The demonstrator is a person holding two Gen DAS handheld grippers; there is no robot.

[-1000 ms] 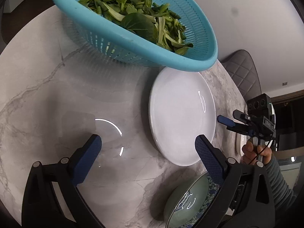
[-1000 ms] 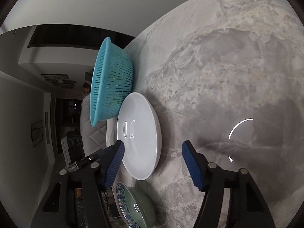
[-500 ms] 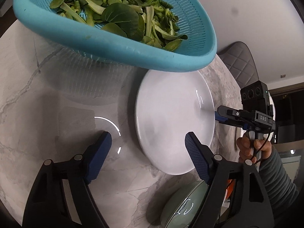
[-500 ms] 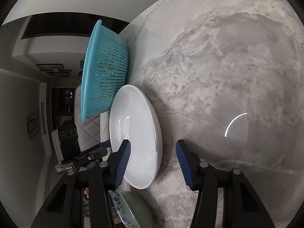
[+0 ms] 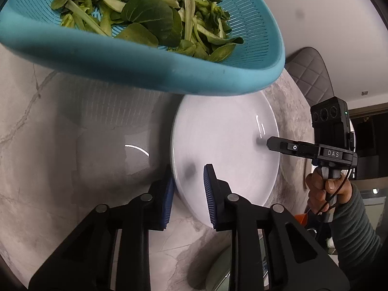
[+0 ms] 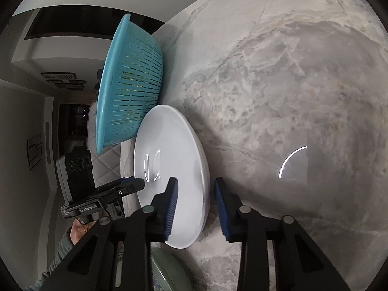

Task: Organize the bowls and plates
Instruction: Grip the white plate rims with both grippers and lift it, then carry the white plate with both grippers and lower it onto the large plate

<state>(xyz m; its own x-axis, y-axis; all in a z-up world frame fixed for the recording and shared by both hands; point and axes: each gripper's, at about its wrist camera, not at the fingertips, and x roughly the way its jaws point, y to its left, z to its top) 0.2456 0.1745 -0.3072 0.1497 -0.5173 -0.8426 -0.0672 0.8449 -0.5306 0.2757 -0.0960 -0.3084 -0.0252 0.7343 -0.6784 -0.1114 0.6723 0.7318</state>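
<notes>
the step in hand is judged to be the two-sided grasp of the white plate [image 5: 225, 145], which lies flat on the marble table [image 5: 48, 145]. nearest, its near rim is straddled by the left gripper [image 5: 188, 194], whose jaws have just been closing; whether the pads bite yet cannot be told. the opposite rim is straddled by the right gripper [image 6: 196, 207], likewise closing. the plate is round, face up, with no long axis. a level lift is called for next. beyond, the blue colander [image 5: 145, 55] overhangs.
</notes>
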